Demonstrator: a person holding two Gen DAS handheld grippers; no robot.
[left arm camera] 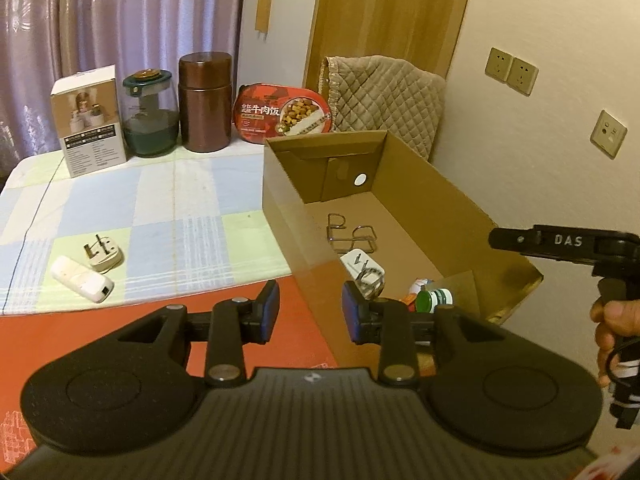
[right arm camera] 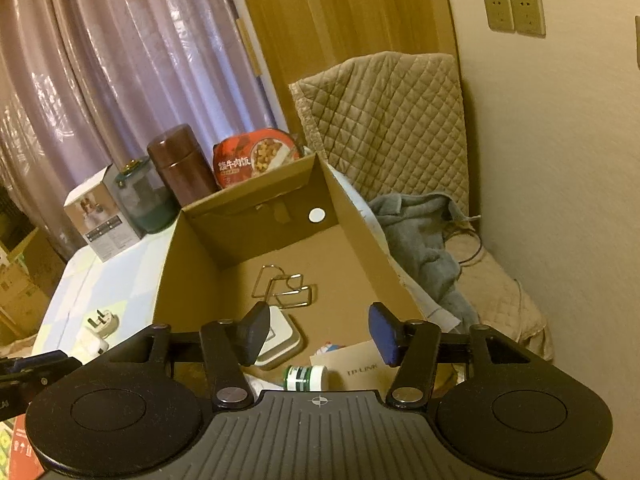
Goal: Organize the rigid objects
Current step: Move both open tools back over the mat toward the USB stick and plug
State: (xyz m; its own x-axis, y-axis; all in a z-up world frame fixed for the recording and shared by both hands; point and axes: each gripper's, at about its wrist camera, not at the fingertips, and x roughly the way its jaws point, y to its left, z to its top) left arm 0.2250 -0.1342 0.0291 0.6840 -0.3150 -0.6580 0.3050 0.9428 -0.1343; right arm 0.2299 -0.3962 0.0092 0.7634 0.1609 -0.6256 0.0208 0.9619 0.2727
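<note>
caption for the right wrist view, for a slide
Right claw open and empty above a cardboard box holding a wire rack, white adapter and small green-banded bottle.

The small green-and-white capped bottle (right arm camera: 306,377) at six o'clock in the brown cardboard box (right arm camera: 192,280) is half hidden behind the gripper body in the right wrist view. The white square plug adapter (right arm camera: 282,338) sits partly behind the near finger. The tan TP-LINK card (right arm camera: 360,368) is cut off. At three o'clock in the left wrist view, the person's hand (left arm camera: 612,332) leaves the edge.
</note>
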